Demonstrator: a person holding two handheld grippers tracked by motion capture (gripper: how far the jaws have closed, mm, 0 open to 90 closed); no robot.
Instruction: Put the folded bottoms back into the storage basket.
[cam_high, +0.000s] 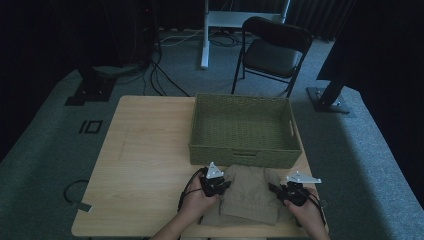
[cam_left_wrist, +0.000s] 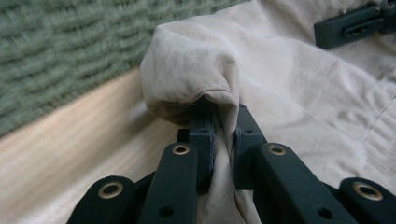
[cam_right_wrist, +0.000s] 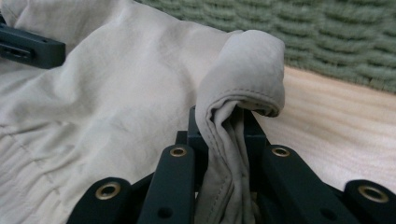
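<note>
The beige garment (cam_high: 250, 194) lies folded on the near edge of the table (cam_high: 145, 165), just in front of the green woven basket (cam_high: 245, 127), and each claw is clenched on one of its side edges: the left claw (cam_high: 223, 186) pinches a bunched fold at the left, the right claw (cam_high: 276, 190) a hemmed fold at the right. Gripping both sides at once probably lets the person lift it level. The basket's near wall stands directly in the way and must be cleared; a folding chair (cam_high: 274, 50) sits well beyond.
</note>
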